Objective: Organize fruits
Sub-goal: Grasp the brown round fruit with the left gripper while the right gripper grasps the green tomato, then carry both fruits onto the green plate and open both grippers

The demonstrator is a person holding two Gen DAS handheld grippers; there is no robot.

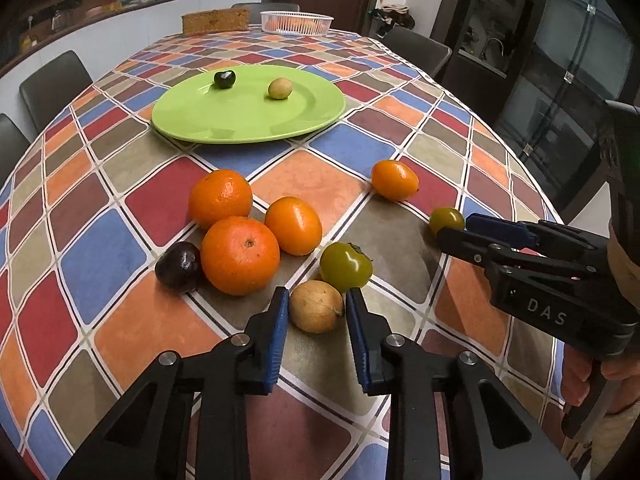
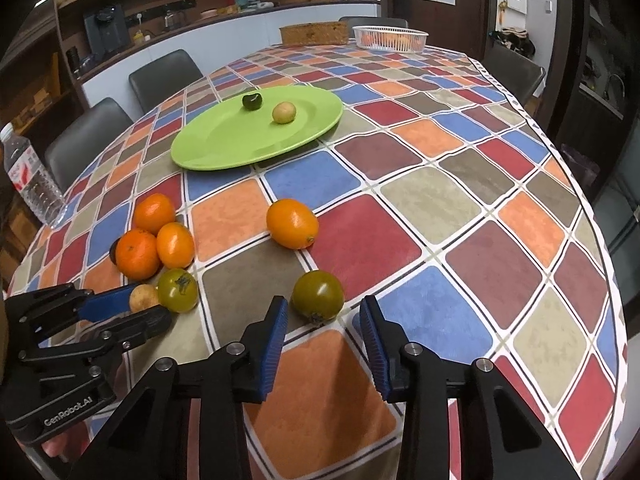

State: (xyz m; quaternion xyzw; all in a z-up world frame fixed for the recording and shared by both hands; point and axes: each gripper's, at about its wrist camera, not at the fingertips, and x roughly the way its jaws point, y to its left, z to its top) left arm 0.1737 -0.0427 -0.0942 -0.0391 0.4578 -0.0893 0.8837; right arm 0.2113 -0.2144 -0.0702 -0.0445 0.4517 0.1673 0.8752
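The left claw [image 1: 317, 304] pinches a small tan, egg-shaped fruit [image 1: 316, 306] between its blue ribbed pads, near the tabletop's near edge. Touching that fruit on its far side sits a green tomato with a dry calyx [image 1: 346, 267]. Left of these cluster two round oranges [image 1: 239, 255], an oval orange kumquat-like fruit [image 1: 293, 225] and a dark purple round fruit [image 1: 178, 266], all touching one another.

The right claw [image 2: 323, 312] stands spread around a second green tomato [image 2: 318, 294], a pad on each side; whether the pads touch it I cannot tell. Another oval orange fruit [image 2: 292, 223] lies alone beyond it, toward the tabletop's middle.

Farther in, a lime-green round plate [image 2: 224, 144] carries a small dark green fruit [image 2: 252, 101] and a pale yellow-green one [image 2: 284, 113], apart from each other. The chequered multicoloured cloth [image 2: 420, 208] covers the tabletop. At the far edge stand a white slotted plastic basket [image 2: 390, 37] and a woven brown box [image 2: 314, 34]; a clear plastic water bottle [image 2: 32, 176] stands at the left edge.
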